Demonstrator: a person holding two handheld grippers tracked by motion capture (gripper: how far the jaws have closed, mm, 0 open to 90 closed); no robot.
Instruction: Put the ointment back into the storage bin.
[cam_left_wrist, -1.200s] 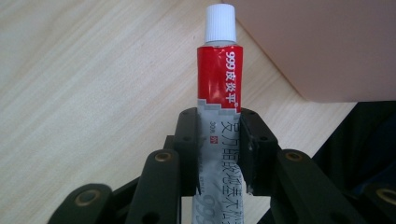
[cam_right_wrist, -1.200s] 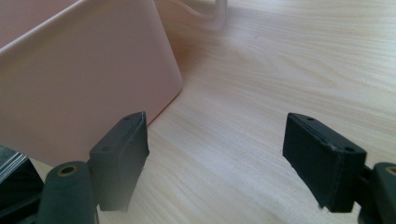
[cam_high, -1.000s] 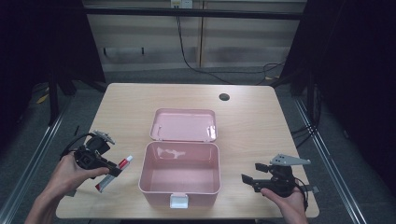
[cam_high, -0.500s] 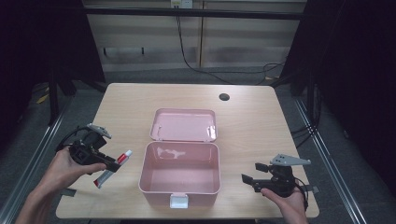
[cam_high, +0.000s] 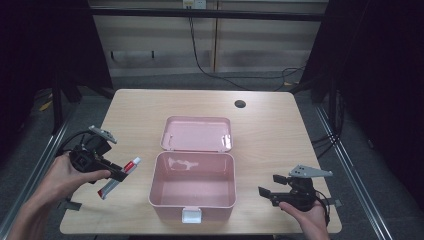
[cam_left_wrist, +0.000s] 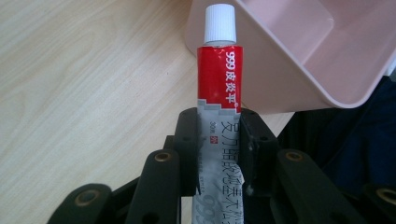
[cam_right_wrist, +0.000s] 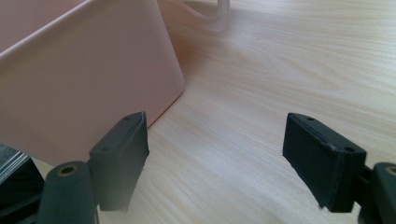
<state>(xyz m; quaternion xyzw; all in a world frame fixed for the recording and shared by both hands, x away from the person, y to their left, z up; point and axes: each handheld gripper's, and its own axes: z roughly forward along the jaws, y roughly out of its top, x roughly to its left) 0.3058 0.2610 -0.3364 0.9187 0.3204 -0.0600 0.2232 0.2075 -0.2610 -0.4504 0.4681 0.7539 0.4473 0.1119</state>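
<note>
A red and silver ointment tube (cam_high: 131, 165) with a white cap is clamped at its silver lower half by my left gripper (cam_high: 119, 175), left of the open pink box (cam_high: 153, 186). Seen from the left gripper view, the tube (cam_left_wrist: 218, 70) points its cap toward the box's corner (cam_left_wrist: 280, 70), and the left gripper (cam_left_wrist: 218, 140) is shut on it. The box is empty, its lid (cam_high: 196, 134) lying open behind it. My right gripper (cam_high: 265, 192) stands open right of the box, close to the table top. From the right gripper view, the gripper (cam_right_wrist: 217, 158) holds nothing and the box wall (cam_right_wrist: 79, 79) is at the left.
The wooden table (cam_high: 280, 140) has a small round hole (cam_high: 240, 104) near its back edge. A white latch (cam_high: 192, 216) sits on the box's front wall. Cables run over the floor behind the table.
My left gripper has drawn slightly left and back with the tube in it, the tube tilting a little. The right gripper has not moved.
</note>
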